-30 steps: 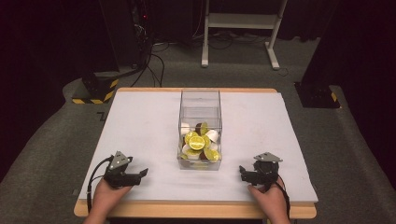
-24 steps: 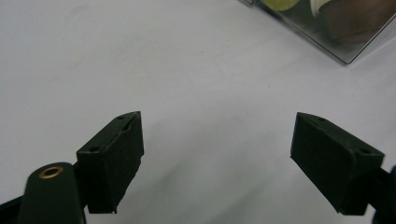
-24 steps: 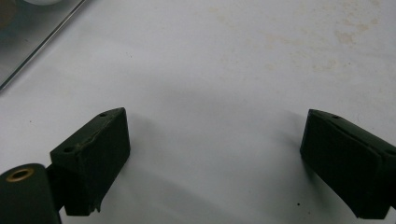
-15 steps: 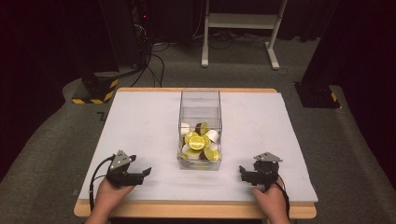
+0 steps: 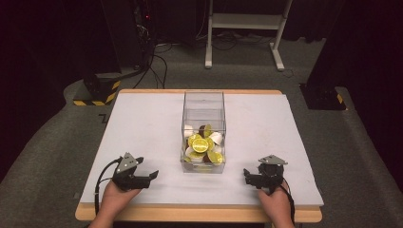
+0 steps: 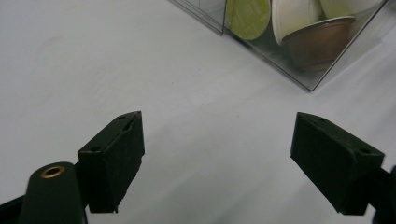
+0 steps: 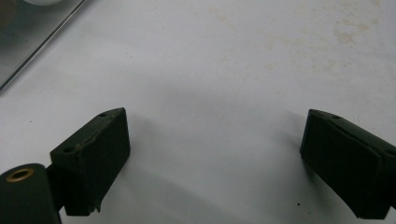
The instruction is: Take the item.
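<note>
Yellow, white and brown capsules point(image 5: 203, 147) in clear box point(image 5: 203, 102); white table point(image 5: 142, 128).

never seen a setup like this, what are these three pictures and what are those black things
A person sits at a table with a white cover, holding a hand-operated claw in each hand. The high view looks down from above: the left claw and the right claw rest near the front edge. The other two pictures come from small cameras riding on each claw; the black blocks are that claw's own two jaws, standing wide apart over bare table, holding nothing. In the middle stands a clear plastic box partly filled with small capsules, yellow-green, white and brown. A corner of that box appears in both claw views.
</note>
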Tool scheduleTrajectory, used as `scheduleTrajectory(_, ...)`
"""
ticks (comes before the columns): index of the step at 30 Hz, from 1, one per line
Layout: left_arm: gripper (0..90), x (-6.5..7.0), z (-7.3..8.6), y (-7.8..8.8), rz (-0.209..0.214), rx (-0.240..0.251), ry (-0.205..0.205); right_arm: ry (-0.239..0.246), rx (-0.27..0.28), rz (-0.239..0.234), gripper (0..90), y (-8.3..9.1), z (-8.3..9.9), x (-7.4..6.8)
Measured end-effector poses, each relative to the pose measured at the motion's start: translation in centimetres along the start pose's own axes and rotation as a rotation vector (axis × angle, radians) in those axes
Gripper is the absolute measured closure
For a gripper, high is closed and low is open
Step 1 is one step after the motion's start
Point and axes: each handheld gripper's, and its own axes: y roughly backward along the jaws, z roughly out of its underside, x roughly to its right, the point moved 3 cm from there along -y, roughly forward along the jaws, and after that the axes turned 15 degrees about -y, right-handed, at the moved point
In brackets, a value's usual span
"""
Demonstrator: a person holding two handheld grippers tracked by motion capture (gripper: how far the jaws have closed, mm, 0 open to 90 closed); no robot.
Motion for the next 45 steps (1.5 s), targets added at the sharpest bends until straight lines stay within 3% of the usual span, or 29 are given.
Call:
scheduleTrajectory(10, 18.5, 0.5, -1.7, -0.6, 0.016, 0.051, 0.045, 0.001, 0.002, 0.002, 8.2, 0.0, 0.0, 0.0)
scheduleTrajectory(12, 18.5, 0.6, -2.1, -0.8, 0.014, 0.041, 0.012, 0.001, 0.002, 0.002, 8.2, 0.0, 0.0, 0.0)
scheduleTrajectory(15, 18.5, 1.0, -2.6, -1.2, 0.008, 0.046, 0.006, 0.001, 0.002, 0.002, 8.2, 0.0, 0.0, 0.0)
scheduleTrajectory(19, 18.5, 1.3, -3.1, -1.6, 0.009, 0.058, 0.033, 0.002, 0.003, 0.002, 8.2, 0.0, 0.0, 0.0)
scheduleTrajectory(24, 18.5, 1.2, -3.4, -1.8, 0.009, 0.059, 0.023, 0.001, 0.002, 0.001, 8.1, 0.0, 0.0, 0.0)
scheduleTrajectory(25, 18.5, 1.3, -3.5, -1.9, 0.008, 0.072, 0.042, 0.001, 0.002, 0.001, 8.1, 0.0, 0.0, 0.0)
scheduleTrajectory(33, 18.8, 1.7, -3.9, -1.8, 0.023, 0.063, 0.035, 0.001, 0.000, 0.001, 8.1, 0.0, 0.0, 0.0)
scheduleTrajectory(39, 19.3, 2.2, -4.2, -1.8, 0.036, 0.081, 0.053, 0.001, 0.001, 0.001, 8.1, 0.0, 0.0, 0.0)
scheduleTrajectory(44, 19.6, 2.3, -4.3, -1.9, 0.048, 0.073, 0.030, 0.001, 0.002, 0.001, 8.1, 0.0, 0.0, 0.0)
scheduleTrajectory(45, 19.7, 2.5, -4.4, -2.0, 0.047, 0.087, 0.050, 0.001, 0.002, 0.001, 8.1, 0.0, 0.0, 0.0)
